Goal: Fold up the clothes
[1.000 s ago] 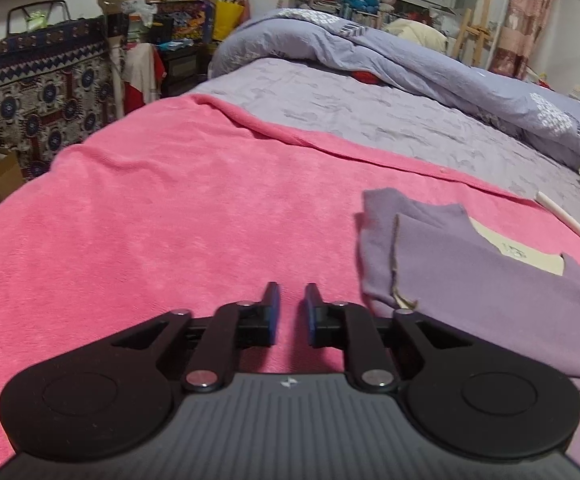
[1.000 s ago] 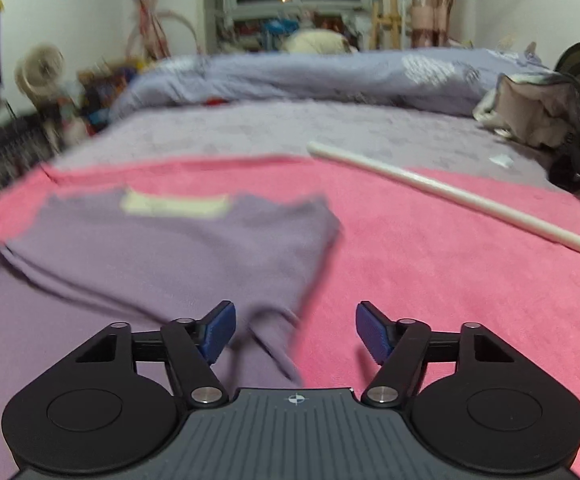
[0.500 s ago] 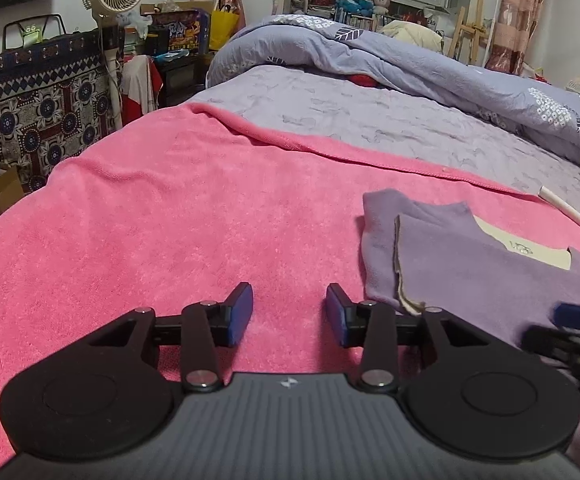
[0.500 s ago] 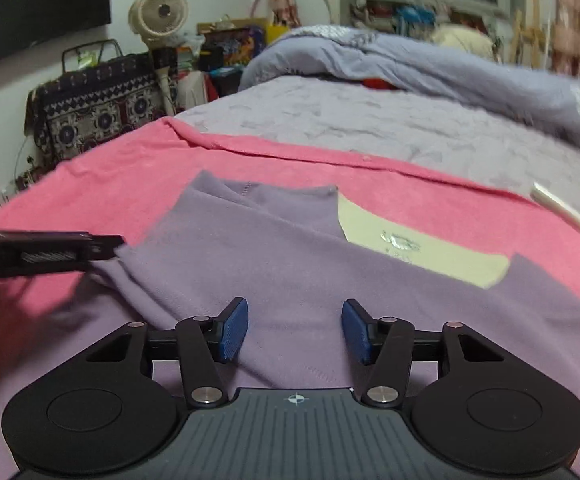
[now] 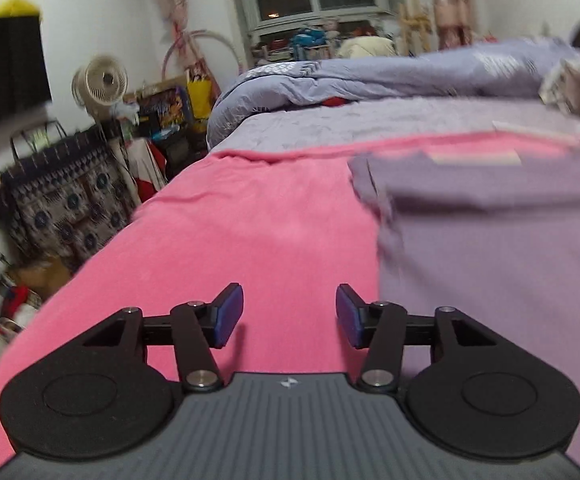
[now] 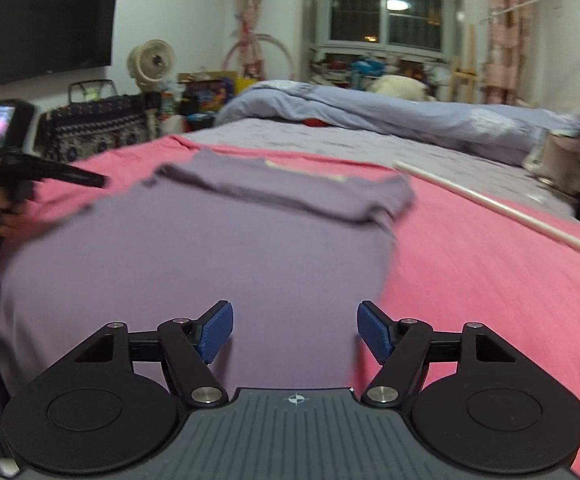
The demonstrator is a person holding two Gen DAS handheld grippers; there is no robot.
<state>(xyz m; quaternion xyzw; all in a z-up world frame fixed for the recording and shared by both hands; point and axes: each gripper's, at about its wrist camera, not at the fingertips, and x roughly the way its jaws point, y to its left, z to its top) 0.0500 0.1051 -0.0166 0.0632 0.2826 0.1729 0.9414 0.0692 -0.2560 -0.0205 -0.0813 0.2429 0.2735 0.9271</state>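
Shirt (image 6: 210, 248) lies flat on the pink blanket (image 6: 490, 280), sleeves folded across its top. Since half a second ago both grippers have pulled back and widened: left gripper (image 5: 289, 312) now hovers over bare blanket beside the shirt's left edge, right gripper (image 6: 295, 330) above its lower hem, jaws apart, holding nothing.

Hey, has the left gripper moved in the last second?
Yes. The left gripper has swung right: the fan slid left in its view and the purple shirt now fills more of the right side. Its jaws have also opened wider.
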